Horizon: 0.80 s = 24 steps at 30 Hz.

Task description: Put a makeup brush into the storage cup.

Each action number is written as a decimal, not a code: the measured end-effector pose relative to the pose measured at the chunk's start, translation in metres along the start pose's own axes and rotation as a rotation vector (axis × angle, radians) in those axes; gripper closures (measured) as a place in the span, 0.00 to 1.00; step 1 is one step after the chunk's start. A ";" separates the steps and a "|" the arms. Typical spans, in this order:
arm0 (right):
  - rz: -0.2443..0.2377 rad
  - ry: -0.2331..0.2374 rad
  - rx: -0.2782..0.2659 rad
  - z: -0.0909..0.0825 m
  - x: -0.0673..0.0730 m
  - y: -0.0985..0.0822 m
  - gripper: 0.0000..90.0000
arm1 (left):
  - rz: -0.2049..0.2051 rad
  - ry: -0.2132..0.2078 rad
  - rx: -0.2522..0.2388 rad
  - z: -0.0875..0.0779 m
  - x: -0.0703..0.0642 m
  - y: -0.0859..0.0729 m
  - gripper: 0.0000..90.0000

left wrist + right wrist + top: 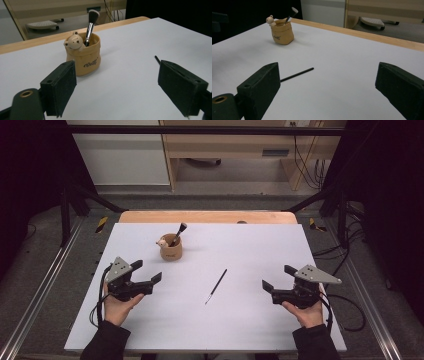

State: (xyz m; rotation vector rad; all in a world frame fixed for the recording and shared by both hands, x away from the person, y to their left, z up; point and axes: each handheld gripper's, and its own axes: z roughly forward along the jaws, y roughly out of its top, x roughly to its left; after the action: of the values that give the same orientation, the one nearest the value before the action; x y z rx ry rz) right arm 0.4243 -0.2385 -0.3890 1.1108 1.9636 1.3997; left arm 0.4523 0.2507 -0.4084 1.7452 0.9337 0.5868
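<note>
while the white board [260,320] runs clear to its edges around both hands, the left gripper [148,272] hangs released and empty near the tan pot [170,251] holding a makeup brush [179,232]. the right gripper [276,277] is likewise spread, empty. between them lies a thin black brush [216,286], unobstructed.

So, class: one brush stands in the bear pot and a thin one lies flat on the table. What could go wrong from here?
1. The thin brush lies flat on the white table; the open fingers may slide over it or flick it away.
2. The small bear pot might tip if nudged while loading.
3. The makeup brush leaning inside could block the newcomer.
</note>
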 end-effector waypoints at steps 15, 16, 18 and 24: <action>0.005 -0.005 -0.004 -0.001 0.000 0.000 0.07 | 0.044 0.003 0.007 -0.026 0.000 -0.008 0.12; 0.006 -0.007 -0.005 -0.001 0.000 0.000 0.07 | 0.044 0.003 0.007 -0.026 0.000 -0.008 0.12; 0.008 -0.007 -0.005 -0.001 0.000 0.000 0.07 | 0.041 0.005 0.005 -0.027 0.001 -0.009 0.12; 0.008 -0.014 -0.008 -0.004 -0.003 -0.001 0.07 | 0.041 0.011 0.006 -0.029 0.003 -0.012 0.12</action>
State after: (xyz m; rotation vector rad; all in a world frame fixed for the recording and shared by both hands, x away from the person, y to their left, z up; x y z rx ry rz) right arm 0.4228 -0.2431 -0.3883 1.1237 1.9441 1.3989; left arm 0.4284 0.2709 -0.4091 1.7719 0.9099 0.6220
